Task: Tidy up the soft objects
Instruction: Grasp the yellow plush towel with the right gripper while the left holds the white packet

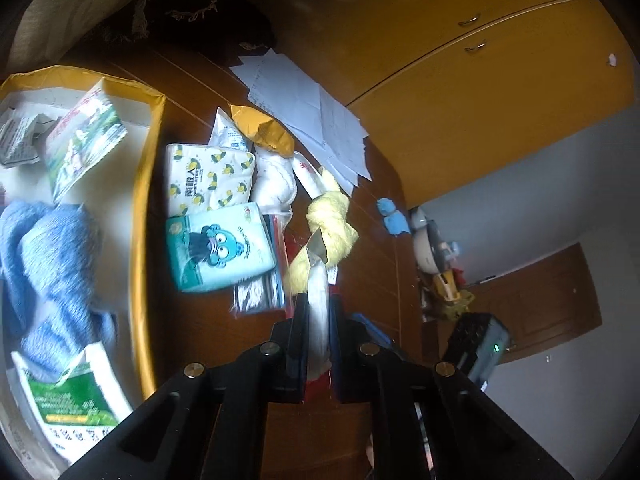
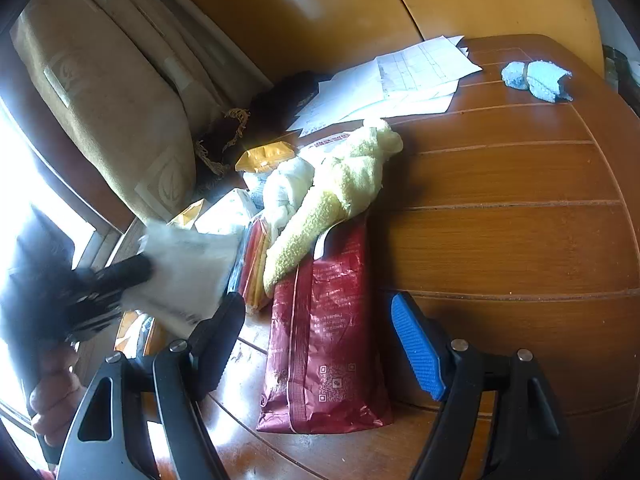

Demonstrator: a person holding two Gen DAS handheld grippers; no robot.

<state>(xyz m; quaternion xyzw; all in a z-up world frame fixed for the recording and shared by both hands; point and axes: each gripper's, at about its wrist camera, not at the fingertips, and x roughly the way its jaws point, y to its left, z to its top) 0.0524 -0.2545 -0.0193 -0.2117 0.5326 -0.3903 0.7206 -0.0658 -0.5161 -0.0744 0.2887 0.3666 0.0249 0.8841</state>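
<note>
A lived-in home room: a wooden desk (image 2: 500, 208) strewn with tissue packs (image 1: 210, 178), towels and papers (image 1: 308, 108), orange cupboards (image 1: 440, 60) at 1 o'clock, a cushion (image 2: 108, 92) at 10.

In the left wrist view, the box (image 1: 146, 208) sits at nine o'clock on the table (image 1: 208, 328), with a towel (image 1: 48, 256) inside it. Just beside the box, toward the centre, two tissue packs (image 1: 210, 176) lie one before the other. A knotted cloth (image 1: 330, 224) lies at their three o'clock, and loose papers (image 1: 316, 120) lie behind at twelve o'clock.
</note>
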